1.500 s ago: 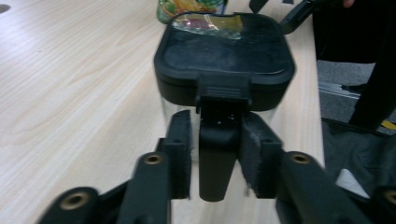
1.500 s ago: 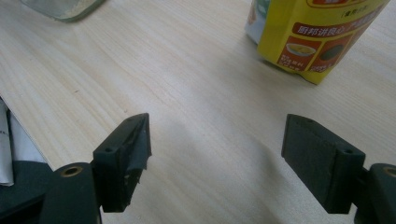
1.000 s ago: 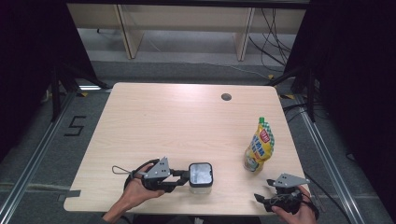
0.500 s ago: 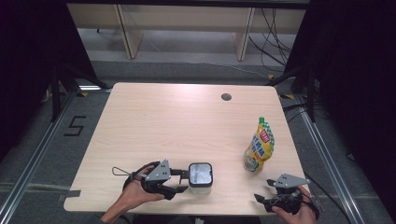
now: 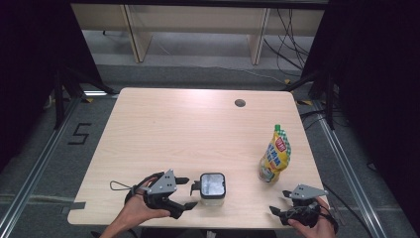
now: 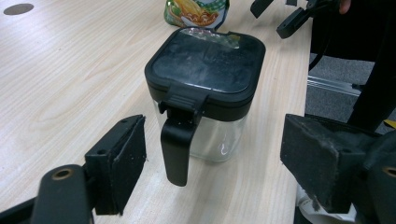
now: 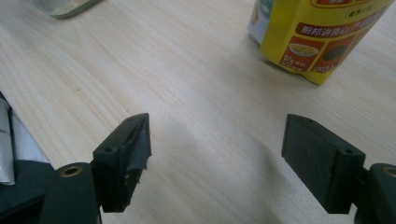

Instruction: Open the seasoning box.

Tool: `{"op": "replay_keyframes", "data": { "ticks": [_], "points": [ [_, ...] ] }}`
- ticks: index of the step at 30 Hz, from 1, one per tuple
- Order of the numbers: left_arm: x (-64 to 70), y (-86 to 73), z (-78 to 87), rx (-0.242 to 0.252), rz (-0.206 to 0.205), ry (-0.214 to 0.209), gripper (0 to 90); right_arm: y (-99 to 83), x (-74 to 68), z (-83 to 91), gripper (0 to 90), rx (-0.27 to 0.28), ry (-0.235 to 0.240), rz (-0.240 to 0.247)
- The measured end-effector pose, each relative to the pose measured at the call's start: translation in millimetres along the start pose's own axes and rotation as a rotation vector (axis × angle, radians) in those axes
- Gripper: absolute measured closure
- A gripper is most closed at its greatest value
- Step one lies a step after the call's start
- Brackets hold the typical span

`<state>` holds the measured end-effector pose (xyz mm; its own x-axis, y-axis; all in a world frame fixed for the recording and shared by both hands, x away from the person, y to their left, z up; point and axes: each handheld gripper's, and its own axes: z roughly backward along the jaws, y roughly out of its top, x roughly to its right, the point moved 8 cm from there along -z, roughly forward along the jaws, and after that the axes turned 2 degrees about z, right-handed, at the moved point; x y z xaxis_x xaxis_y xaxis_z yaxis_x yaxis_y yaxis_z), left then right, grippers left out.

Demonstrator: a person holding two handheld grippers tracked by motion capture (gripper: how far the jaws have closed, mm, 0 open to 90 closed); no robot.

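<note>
A clear square jar with a black lid and a black handle stands near the table's front edge. Its handle points at my left gripper, which is open just left of it. In the left gripper view the jar sits ahead of the wide-apart jaws, untouched. A yellow and green stand-up pouch stands to the right of the jar. My right gripper is open at the front right, in front of the pouch, with bare wood between its jaws.
The light wooden table has a round cable hole at its far right. Dark floor, rails and cables surround it. The front edge runs close under both hands. A corner of the jar shows at the right gripper view's top left.
My left gripper's jaws stand wider apart than before, and the hand sits slightly back from the jar's handle. The jar, the pouch and my right gripper have not moved.
</note>
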<state>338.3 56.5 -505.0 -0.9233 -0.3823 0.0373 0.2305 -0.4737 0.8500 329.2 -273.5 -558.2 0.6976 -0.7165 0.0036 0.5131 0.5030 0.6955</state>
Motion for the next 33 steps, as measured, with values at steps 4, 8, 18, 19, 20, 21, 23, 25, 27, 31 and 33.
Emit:
{"op": "replay_keyframes", "data": {
  "ticks": [4,8,18,19,20,21,23,25,27,31,33],
  "points": [
    [3.1,4.7,2.7,0.02,0.024,0.004,21.9,0.4,-0.9,-0.2,24.9,0.0,-0.002,-0.004],
    [0.7,11.9,9.3,0.046,0.049,0.008,24.6,0.0,-4.2,0.3,24.9,-0.011,-0.001,-0.028],
    [-17.6,21.2,16.2,0.128,0.134,0.105,72.1,1.7,-2.0,-1.9,25.5,0.002,0.003,0.023],
    [-19.1,22.2,15.8,0.14,0.128,0.118,74.9,1.5,-2.2,-1.9,25.5,-0.002,0.005,0.023],
    [-19.1,23.0,14.4,0.154,0.136,0.114,77.6,1.4,-2.7,-2.3,25.6,-0.004,0.009,0.025],
    [-18.7,22.8,13.2,0.151,0.15,0.119,80.7,1.4,-2.5,-2.0,25.6,-0.005,0.007,0.021],
    [-16.8,23.1,9.5,0.154,0.148,0.1,85.4,1.6,-2.4,-1.9,25.5,-0.003,0.008,0.023],
    [-15.8,22.2,6.2,0.135,0.126,0.097,87.4,1.1,-4.2,-2.0,25.5,-0.005,0.008,0.009],
    [-14.6,21.8,2.0,0.13,0.123,0.094,88.4,1.8,-2.5,-1.7,25.5,-0.004,0.005,0.024],
    [-15.3,19.3,-3.0,0.103,0.124,0.102,89.0,3.2,-5.2,-1.4,25.6,-0.002,0.011,0.013],
    [-15.5,18.7,-4.4,0.104,0.125,0.092,89.0,3.4,-5.4,-1.8,25.5,-0.002,0.018,0.024]
  ]
}}
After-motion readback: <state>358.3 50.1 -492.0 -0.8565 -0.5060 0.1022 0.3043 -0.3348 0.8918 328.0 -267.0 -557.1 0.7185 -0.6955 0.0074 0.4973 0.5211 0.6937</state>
